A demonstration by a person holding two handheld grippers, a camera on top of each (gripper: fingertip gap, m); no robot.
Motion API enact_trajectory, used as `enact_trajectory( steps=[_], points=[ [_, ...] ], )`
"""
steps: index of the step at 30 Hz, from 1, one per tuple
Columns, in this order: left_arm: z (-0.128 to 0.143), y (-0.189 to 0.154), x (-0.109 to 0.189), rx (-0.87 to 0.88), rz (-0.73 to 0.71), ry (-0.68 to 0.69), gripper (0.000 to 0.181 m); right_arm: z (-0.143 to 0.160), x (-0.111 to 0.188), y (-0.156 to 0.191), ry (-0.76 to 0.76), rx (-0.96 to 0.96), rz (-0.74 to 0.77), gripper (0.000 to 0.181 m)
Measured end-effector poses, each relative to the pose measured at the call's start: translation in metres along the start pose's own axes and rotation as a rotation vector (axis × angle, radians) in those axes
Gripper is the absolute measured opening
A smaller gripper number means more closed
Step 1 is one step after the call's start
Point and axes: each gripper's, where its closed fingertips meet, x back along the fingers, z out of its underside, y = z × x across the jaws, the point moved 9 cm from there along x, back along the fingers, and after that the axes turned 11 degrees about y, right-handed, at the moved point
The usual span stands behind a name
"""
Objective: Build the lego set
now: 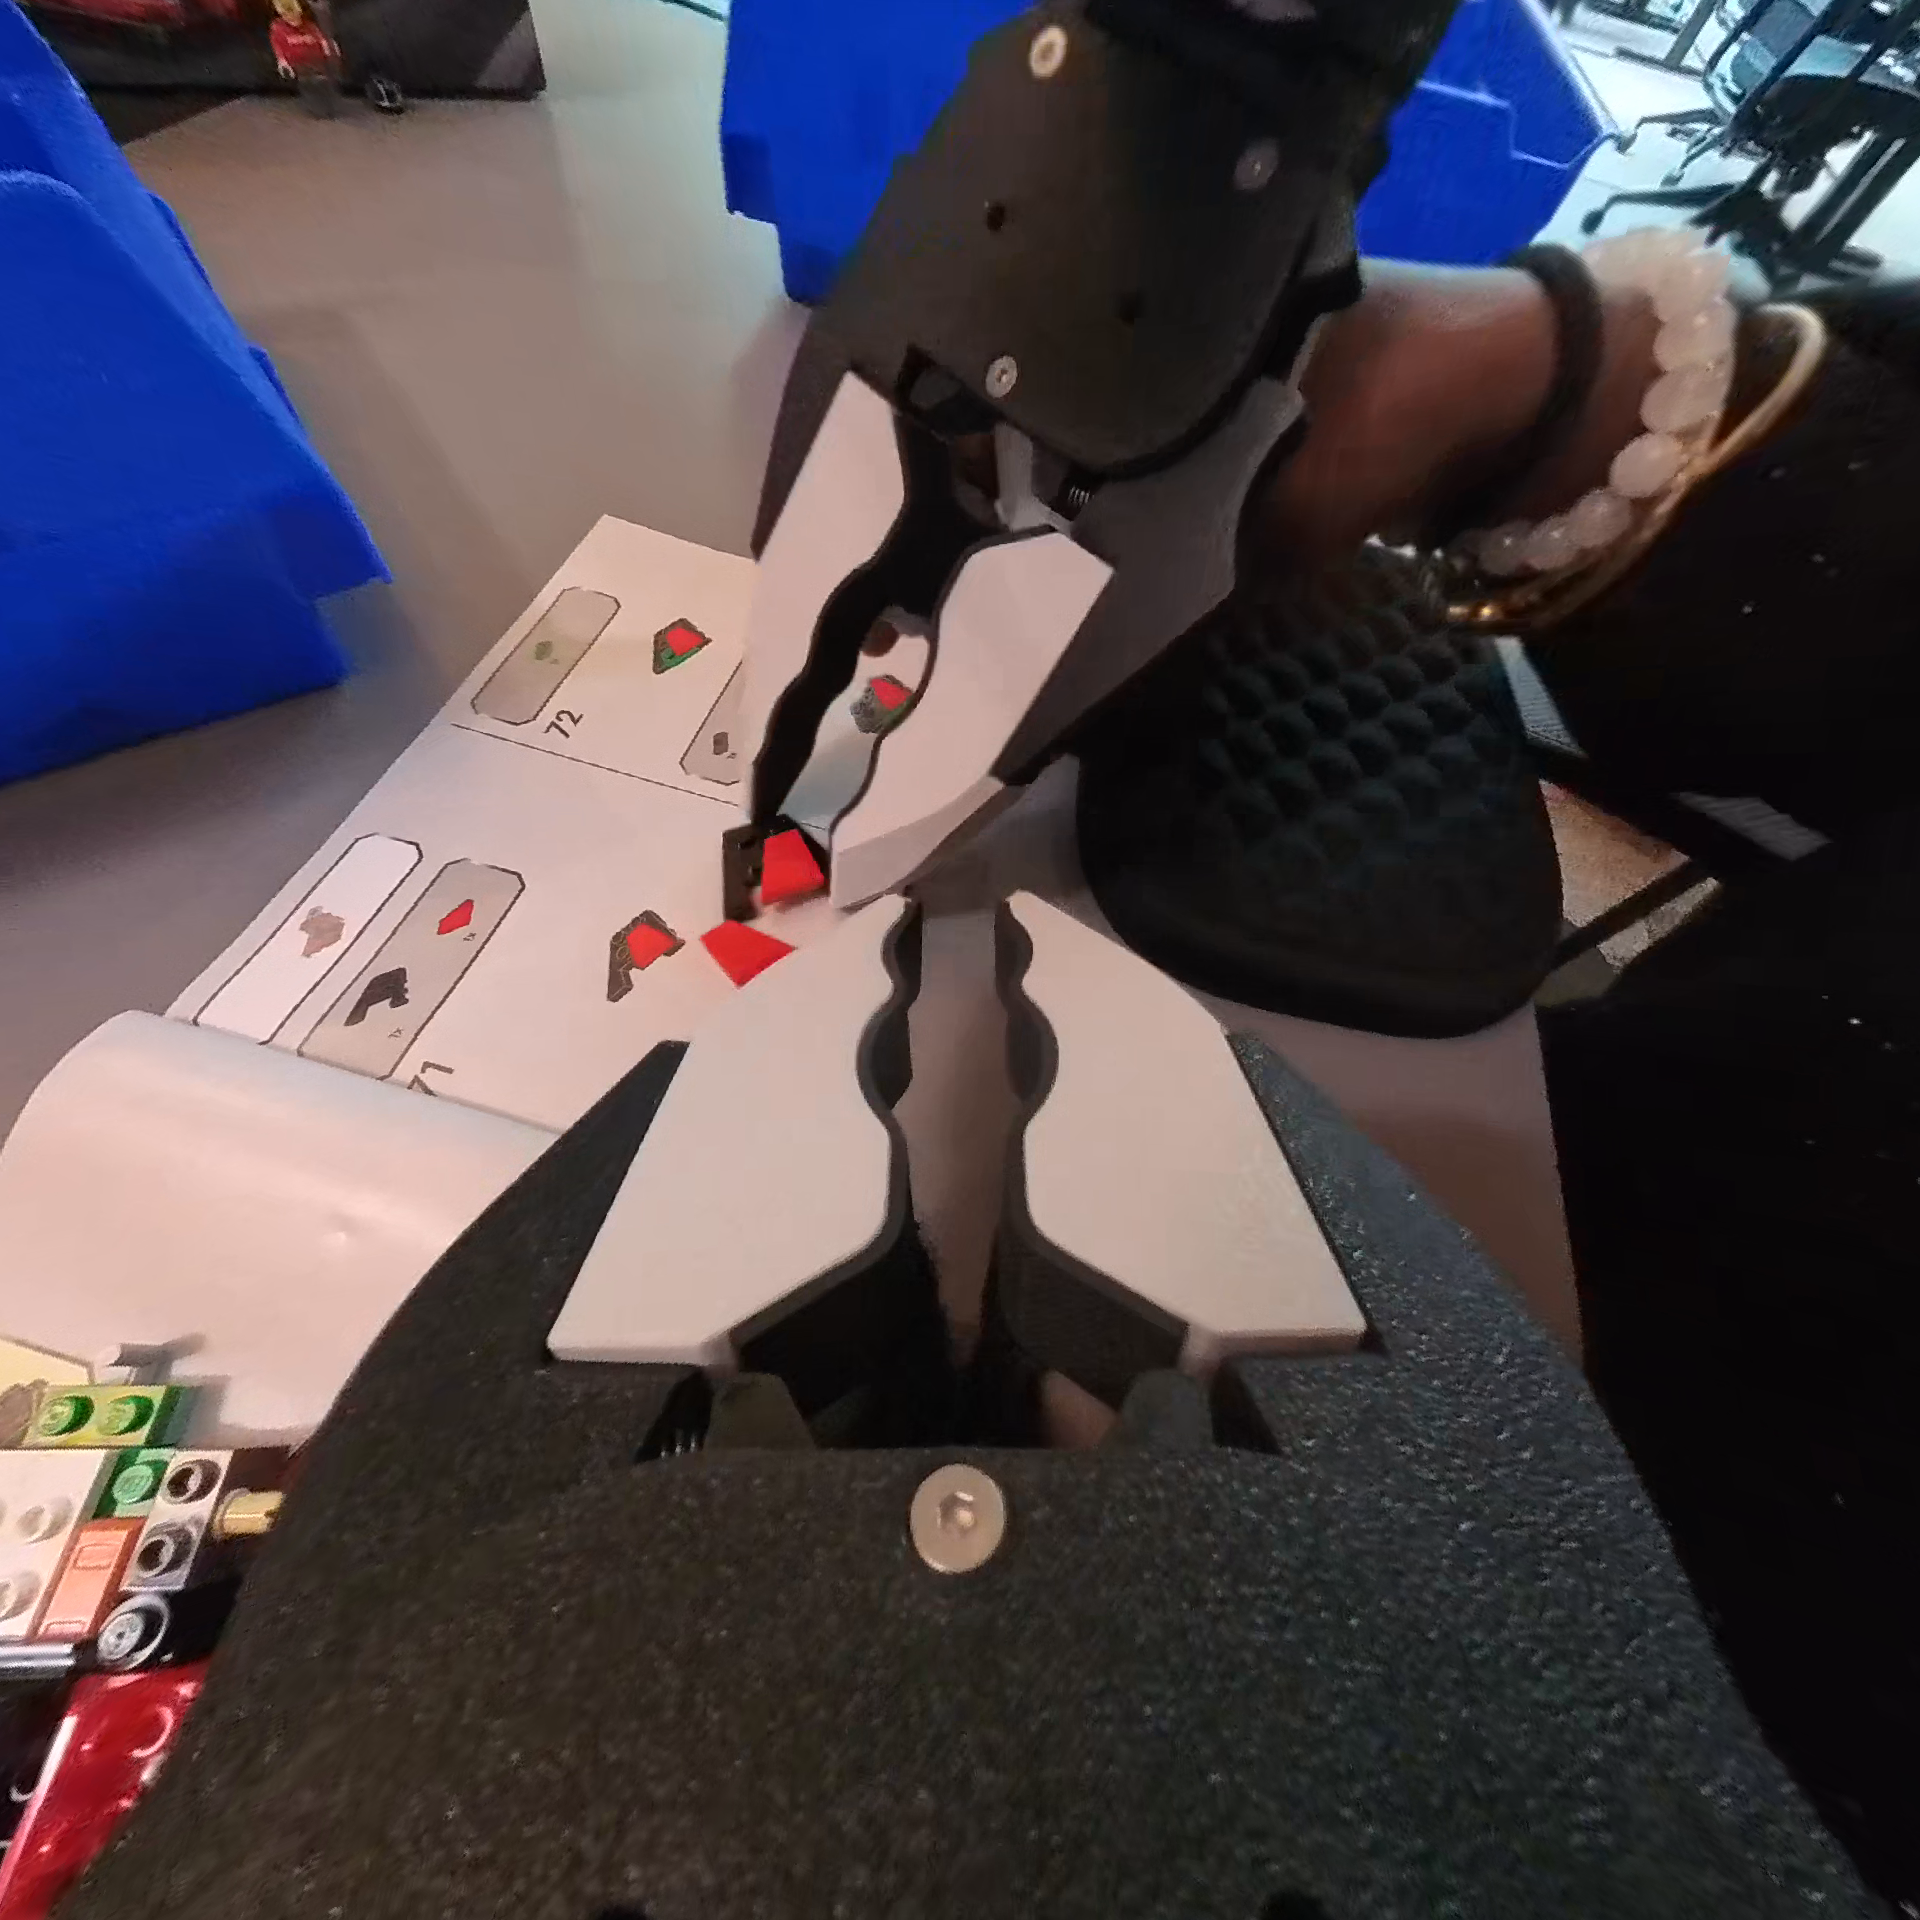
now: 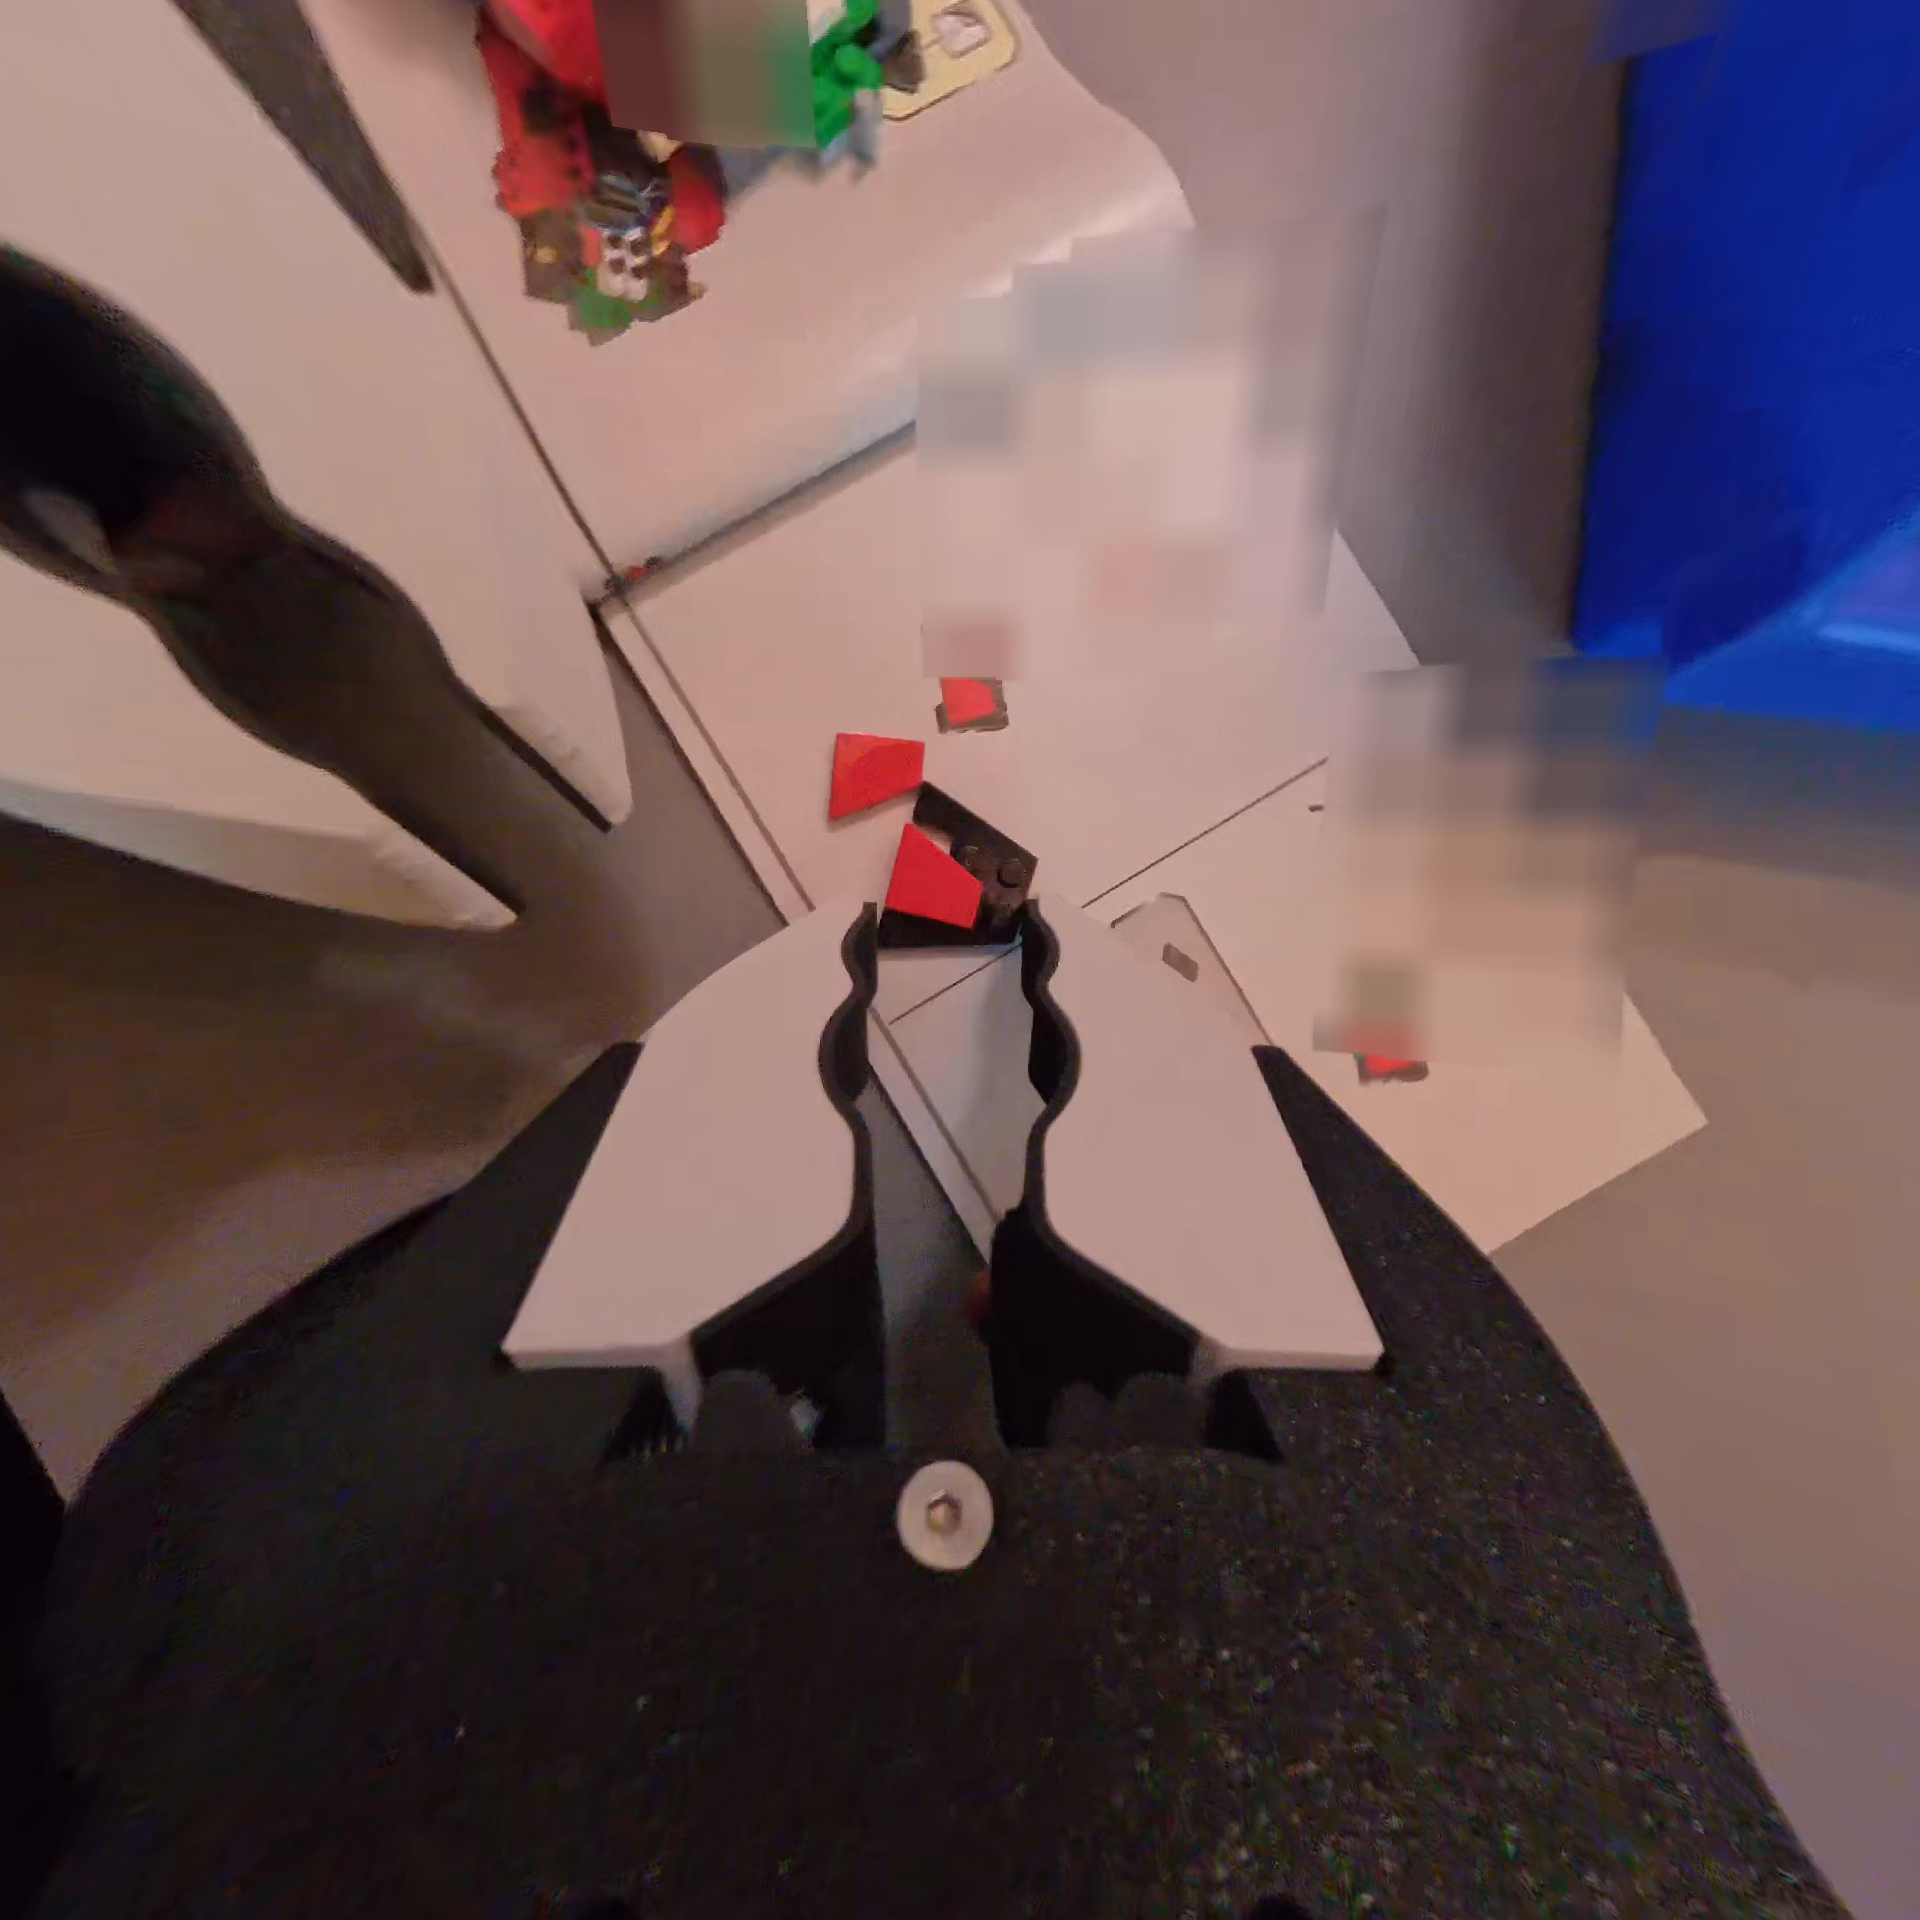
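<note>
A small black plate (image 1: 740, 868) with a red wedge tile (image 1: 792, 868) on it sits between the tips of my right gripper (image 1: 800, 857), which comes down from above and is shut on it just over the instruction booklet (image 1: 582, 800). In the right wrist view the black plate (image 2: 992, 862) and its red tile (image 2: 930, 878) show at my right gripper's tips (image 2: 951, 912). A second, loose red wedge tile (image 1: 746, 951) (image 2: 873, 774) lies on the booklet beside it. My left gripper (image 1: 956, 914) is open and empty, its tips just right of the loose tile; it also shows in the right wrist view (image 2: 561, 862).
A part-built model (image 1: 104, 1507) (image 2: 623, 208) stands by the booklet's curled page. Blue bins (image 1: 156, 468) (image 1: 821, 156) (image 2: 1766, 364) stand at the left and back of the grey table. A person's wrist with bracelets (image 1: 1621, 416) holds the right gripper.
</note>
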Motion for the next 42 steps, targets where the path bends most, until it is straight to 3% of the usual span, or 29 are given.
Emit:
enact_trajectory(
  steps=[7,11,16,22,26,30,34,38,42],
  points=[
    [-0.001,0.0,0.001,-0.007,-0.018,0.013,0.014,-0.009,0.0,-0.018,0.069,0.538,-0.164,0.027],
    [-0.001,0.0,0.0,-0.033,-0.059,0.06,0.015,-0.014,0.0,-0.027,0.085,0.656,-0.133,0.038],
    [-0.001,0.002,-0.001,-0.053,-0.105,0.093,0.014,-0.005,0.009,-0.021,-0.019,0.546,-0.1,0.035],
    [-0.004,0.006,-0.006,-0.084,-0.129,0.127,0.004,0.017,0.014,-0.011,-0.159,0.395,-0.081,0.02],
    [-0.01,0.007,-0.013,-0.127,-0.155,0.147,0.004,0.014,0.012,-0.017,-0.187,0.361,-0.099,0.021],
    [-0.008,0.011,-0.016,-0.142,-0.221,0.185,0.004,0.007,0.008,-0.015,-0.168,0.407,-0.095,0.021],
    [-0.009,0.013,-0.001,-0.107,-0.242,0.108,0.003,0.005,0.008,-0.01,-0.141,0.41,-0.081,0.022],
    [-0.006,0.026,0.009,0.074,-0.276,0.149,0.004,-0.016,0.02,-0.004,-0.017,0.205,0.037,0.022],
    [-0.01,0.029,0.008,0.159,-0.288,0.183,0.017,-0.027,0.017,0.008,-0.009,0.085,0.041,0.028]
  ],
)
